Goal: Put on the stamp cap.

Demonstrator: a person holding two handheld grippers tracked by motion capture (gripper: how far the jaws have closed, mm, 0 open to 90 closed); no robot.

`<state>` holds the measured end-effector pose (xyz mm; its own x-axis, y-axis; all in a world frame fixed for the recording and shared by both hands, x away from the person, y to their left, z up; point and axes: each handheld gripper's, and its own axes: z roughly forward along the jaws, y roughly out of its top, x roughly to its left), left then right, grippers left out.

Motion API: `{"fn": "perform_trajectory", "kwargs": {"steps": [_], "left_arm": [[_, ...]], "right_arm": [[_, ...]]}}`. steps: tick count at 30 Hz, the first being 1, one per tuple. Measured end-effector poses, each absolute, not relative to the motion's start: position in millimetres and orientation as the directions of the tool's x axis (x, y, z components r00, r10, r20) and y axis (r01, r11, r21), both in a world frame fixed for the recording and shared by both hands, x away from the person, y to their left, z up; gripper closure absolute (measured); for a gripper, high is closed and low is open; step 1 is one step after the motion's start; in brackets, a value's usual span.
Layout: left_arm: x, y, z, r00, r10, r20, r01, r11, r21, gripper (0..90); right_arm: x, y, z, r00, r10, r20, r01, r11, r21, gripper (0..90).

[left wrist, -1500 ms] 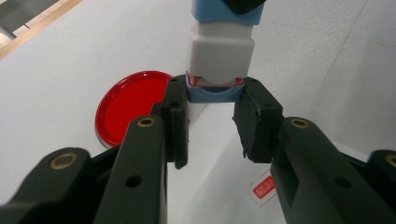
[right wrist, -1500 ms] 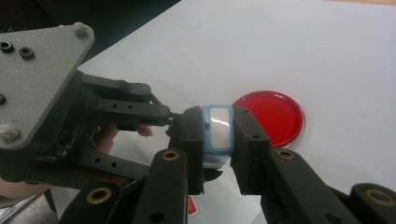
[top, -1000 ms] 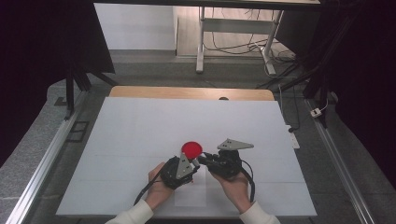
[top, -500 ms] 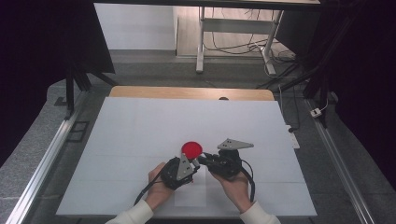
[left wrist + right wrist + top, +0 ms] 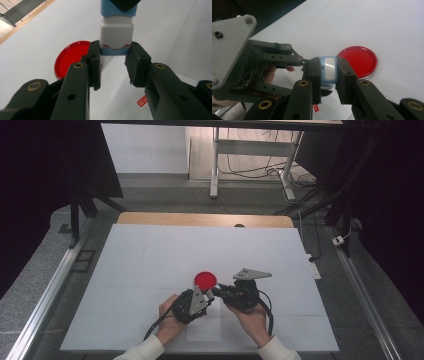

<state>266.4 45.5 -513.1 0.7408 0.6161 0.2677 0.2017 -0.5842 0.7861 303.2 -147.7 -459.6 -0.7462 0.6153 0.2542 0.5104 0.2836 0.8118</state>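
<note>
1. In the high view both hands meet at about 6 o'clock on the white desk [image 5: 150, 260], with the left claw [image 5: 206, 296] and right claw [image 5: 218, 292] tip to tip.
2. Between them is a small blue and white block [image 5: 328, 71], held off the desk.
3. The right gripper view shows the right claw [image 5: 328, 75] clenched on the block, a jaw pressed against each blue side and the white face turned towards the camera.
4. In the left gripper view the left claw [image 5: 113, 53] has a jaw either side of the block's [image 5: 116, 32] blue lower end. The left jaw lies against it; whether the right jaw touches cannot be told, so a firm grasp cannot be confirmed.
5. A red round lid [image 5: 205, 279] lies flat on the desk just beyond the claws, at about 12 o'clock from them, apart from the block.
6. In the left gripper view the lid [image 5: 71, 58] sits at 9 o'clock of the jaws; in the right gripper view it [image 5: 358, 61] sits at 2 o'clock.
7. A small red and white label [image 5: 142, 101] lies on the desk under the claws.
</note>
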Motion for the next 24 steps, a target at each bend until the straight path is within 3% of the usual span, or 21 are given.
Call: {"fn": "perform_trajectory", "kwargs": {"steps": [24], "left_arm": [[264.3,44.8,-513.2,0.736,0.615,0.284,0.189,-0.588,0.786,65.9]], "right_arm": [[305.0,-148.1,-461.1,-0.744,0.609,0.276,0.531,0.287,0.798,75.0]]}}
